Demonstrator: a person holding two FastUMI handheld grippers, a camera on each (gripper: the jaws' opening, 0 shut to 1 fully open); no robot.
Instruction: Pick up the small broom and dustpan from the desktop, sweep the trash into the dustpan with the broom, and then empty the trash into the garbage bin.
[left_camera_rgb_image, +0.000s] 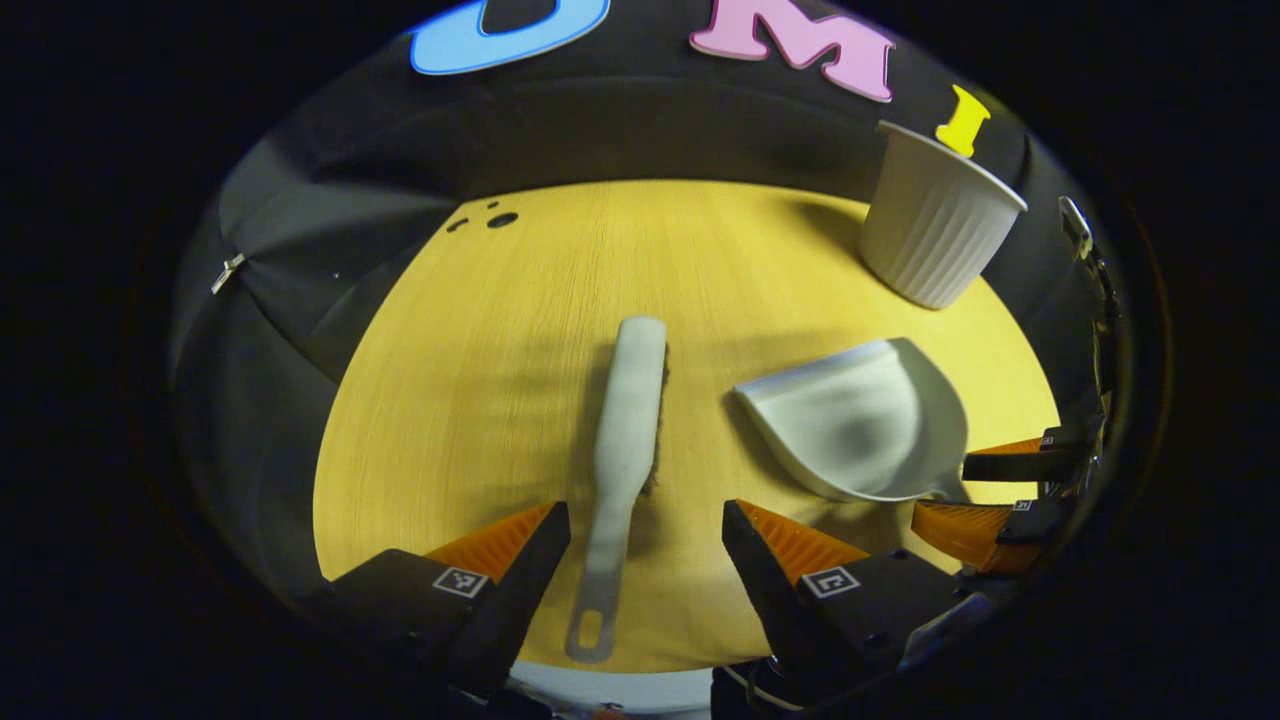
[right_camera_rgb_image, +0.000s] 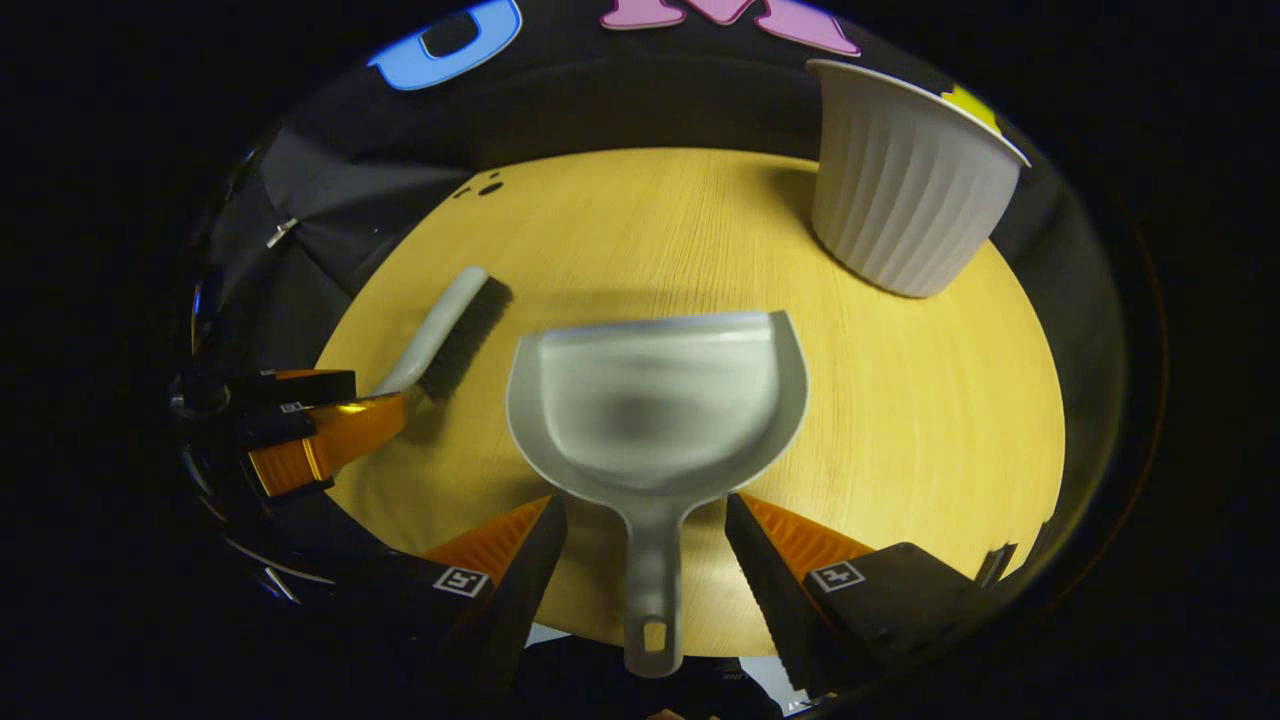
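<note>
While both grippers straddle their handles with the jaws spread wide and pressing on nothing, the scene would fit either end of the job: broom and dustpan about to be taken up, or just laid back down. I see no trash on the desk; the few dark specks at its far left edge are too small to name.

Nearest in the left gripper view, the left gripper (left_camera_rgb_image: 645, 535) stands over the broom (left_camera_rgb_image: 630, 440), whose handle runs between the fingers with a gap on each side. If this is a grasp, it would go best closing square on the narrow handle, low near the hanging hole, keeping the bristle edge free. The broom lies flat on the desk (left_camera_rgb_image: 480, 400), its long axis running straight away from that gripper, head far, handle near, bristles along its right side.

In the right gripper view, the right gripper (right_camera_rgb_image: 645, 540) frames the dustpan (right_camera_rgb_image: 655, 410) handle the same way, not touching. The pan's axis also runs away from its gripper, mouth pointing to the far side, handle near. A centred grip would keep the pan from twisting.

Farthest off, the bin (right_camera_rgb_image: 905, 180) stands upright at the far right, apart from the pan.
</note>
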